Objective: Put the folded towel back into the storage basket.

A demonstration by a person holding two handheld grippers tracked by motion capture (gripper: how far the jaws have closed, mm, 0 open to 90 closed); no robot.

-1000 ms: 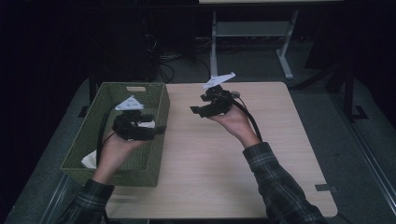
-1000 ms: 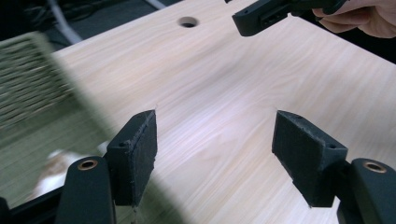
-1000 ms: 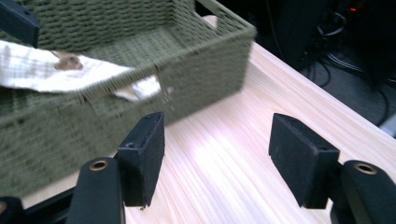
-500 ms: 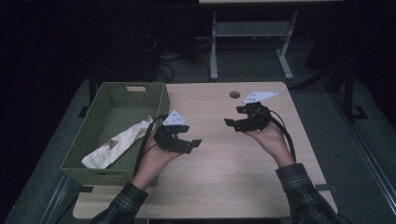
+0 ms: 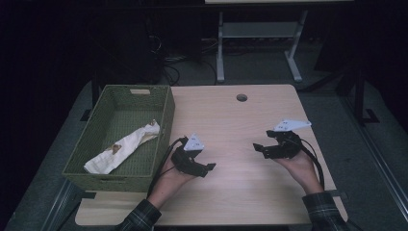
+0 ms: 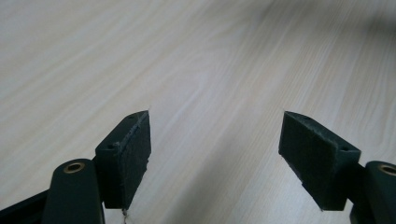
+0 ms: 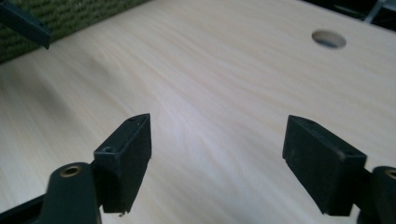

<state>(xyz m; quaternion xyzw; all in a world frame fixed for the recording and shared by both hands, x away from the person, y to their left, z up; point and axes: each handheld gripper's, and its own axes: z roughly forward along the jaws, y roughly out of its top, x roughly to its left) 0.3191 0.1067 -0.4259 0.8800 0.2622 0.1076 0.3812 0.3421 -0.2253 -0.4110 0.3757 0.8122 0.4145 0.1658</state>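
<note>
Both released over bare surface (image 5: 240,125), left claw (image 5: 208,168) and right claw (image 5: 260,149), jaws just widened, nothing between; crumpled cloth (image 5: 122,148) in basket (image 5: 166,120), long axis seven-to-one o'clock.

High view overlooks table (image 5: 240,125); tool views skim it closely.

Plaid sleeves (image 5: 139,219), seemingly dark green
</note>
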